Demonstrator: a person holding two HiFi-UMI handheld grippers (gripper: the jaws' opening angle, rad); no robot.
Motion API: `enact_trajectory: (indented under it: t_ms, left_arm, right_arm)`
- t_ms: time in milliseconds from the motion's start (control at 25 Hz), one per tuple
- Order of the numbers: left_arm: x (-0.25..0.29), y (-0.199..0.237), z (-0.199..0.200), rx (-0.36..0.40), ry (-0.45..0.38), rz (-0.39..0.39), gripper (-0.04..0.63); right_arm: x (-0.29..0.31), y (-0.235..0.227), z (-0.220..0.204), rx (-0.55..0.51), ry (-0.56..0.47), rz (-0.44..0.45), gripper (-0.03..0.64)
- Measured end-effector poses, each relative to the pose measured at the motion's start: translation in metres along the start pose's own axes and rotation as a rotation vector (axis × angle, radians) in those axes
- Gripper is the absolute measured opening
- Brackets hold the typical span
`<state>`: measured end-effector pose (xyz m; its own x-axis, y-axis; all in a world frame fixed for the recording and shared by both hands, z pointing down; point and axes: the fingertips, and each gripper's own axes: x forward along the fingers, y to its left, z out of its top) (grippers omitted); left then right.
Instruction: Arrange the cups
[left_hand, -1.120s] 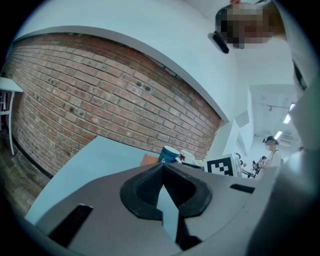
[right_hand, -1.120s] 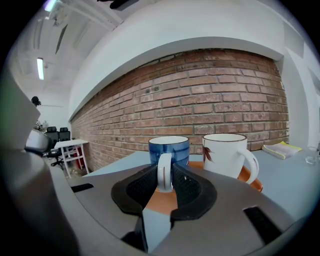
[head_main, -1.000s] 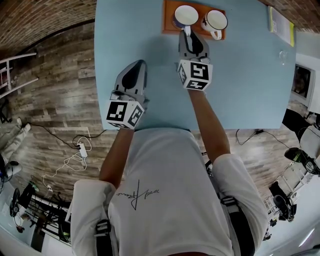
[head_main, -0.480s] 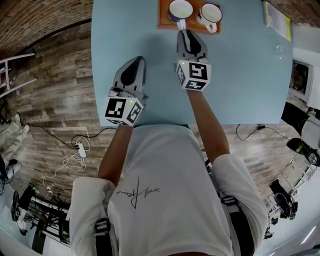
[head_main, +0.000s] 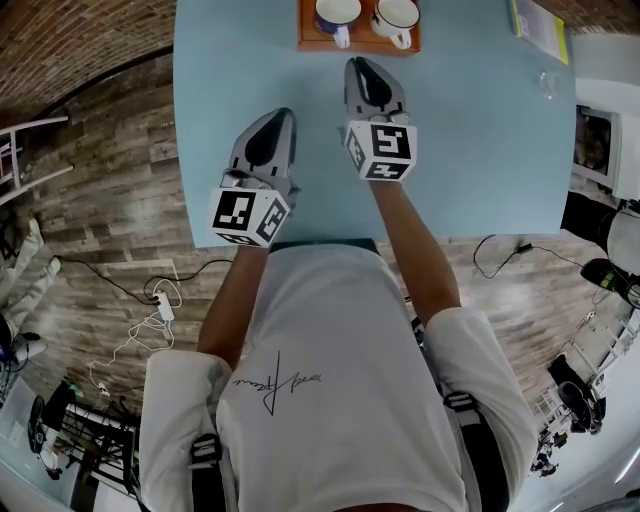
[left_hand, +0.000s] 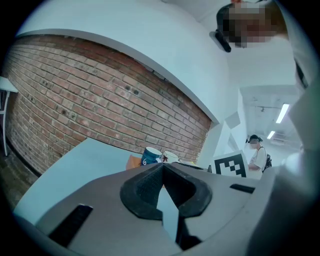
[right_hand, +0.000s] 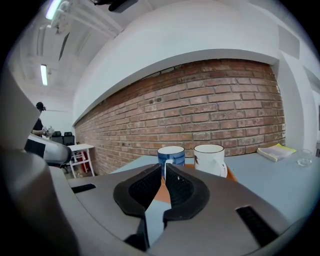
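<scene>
Right claw (right_hand: 164, 170): ribbed black pads just closing, a slit apart, empty; left claw (left_hand: 163, 167) closed; glossy round blue cup (right_hand: 171, 154), white cup (right_hand: 209, 157); flat orange tray (head_main: 305, 30).

Tabletop (head_main: 480, 150) bare and open left, right and near. Blue cup (head_main: 337, 12) and white cup (head_main: 396, 14) on a tray (head_main: 306, 40) block the far middle; book (head_main: 535, 22) far right.

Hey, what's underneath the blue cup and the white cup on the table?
Both the blue cup and the white cup stand on an orange tray lying on the light blue table. The tray's surface right beneath each cup is covered.
</scene>
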<state>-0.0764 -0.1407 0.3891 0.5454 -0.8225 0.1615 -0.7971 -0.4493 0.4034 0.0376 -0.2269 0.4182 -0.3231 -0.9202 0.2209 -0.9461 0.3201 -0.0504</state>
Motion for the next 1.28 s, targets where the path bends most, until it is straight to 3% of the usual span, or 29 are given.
enact_trajectory:
  t_ms: [520,800,1040,1280]
  left_arm:
    - [-0.018,-0.046,-0.008,0.03,-0.019,-0.02,0.008]
    - [-0.032,-0.062,-0.015,0.033,-0.014,-0.011,0.008]
    - [-0.041,-0.079,-0.013,0.063,-0.013,-0.016,0.006]
    - [-0.049,-0.098,-0.006,0.084,-0.021,-0.037,0.008]
  right_arm:
    - [-0.056,0.019,0.008,0.043,0.026,0.147,0.021]
    - [-0.097,0.031,0.015,0.004,0.042,0.229,0.021]
    - [-0.137,0.034,0.032,-0.057,0.014,0.268,0.021]
    - [-0.166,0.021,0.037,-0.045,0.008,0.241,0.02]
